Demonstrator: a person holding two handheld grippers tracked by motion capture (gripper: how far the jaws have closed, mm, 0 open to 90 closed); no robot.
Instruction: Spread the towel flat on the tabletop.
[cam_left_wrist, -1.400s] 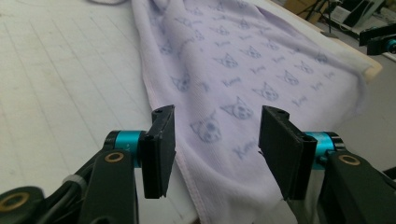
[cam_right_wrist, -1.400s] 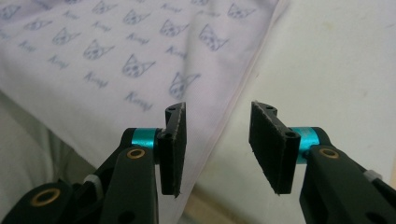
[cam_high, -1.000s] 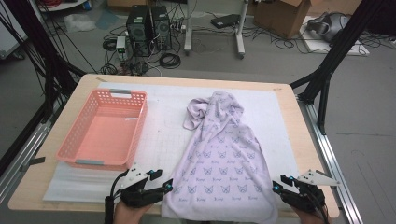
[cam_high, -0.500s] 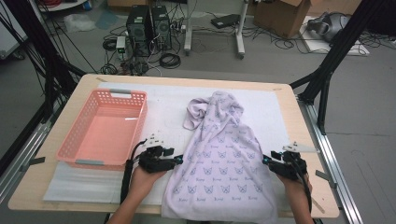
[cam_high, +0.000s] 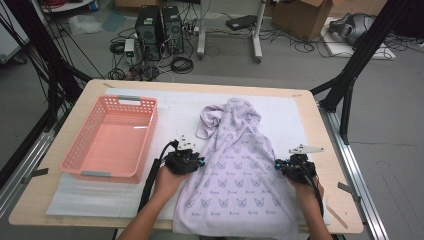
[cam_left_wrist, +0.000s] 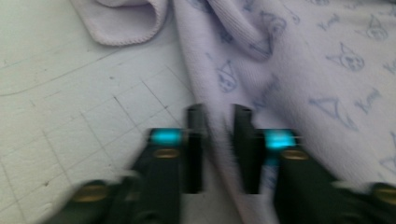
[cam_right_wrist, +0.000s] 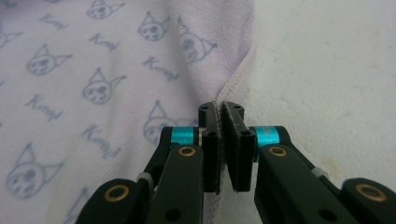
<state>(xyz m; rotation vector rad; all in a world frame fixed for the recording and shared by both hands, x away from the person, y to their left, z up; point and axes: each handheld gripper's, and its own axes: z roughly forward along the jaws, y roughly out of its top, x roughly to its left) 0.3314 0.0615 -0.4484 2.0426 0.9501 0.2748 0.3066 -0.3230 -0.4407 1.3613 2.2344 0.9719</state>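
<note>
Tools gripping both side edges of the lilac garment

Garment (cam_high: 235, 170) lies on the table (cam_high: 320, 130) with its long axis running away from the person, right of the pink basket (cam_high: 112, 137). Left tool (cam_left_wrist: 218, 140) has just closed on its left edge, right tool (cam_right_wrist: 226, 140) pinches the right hem; both have moved forward from the near table edge.
</note>
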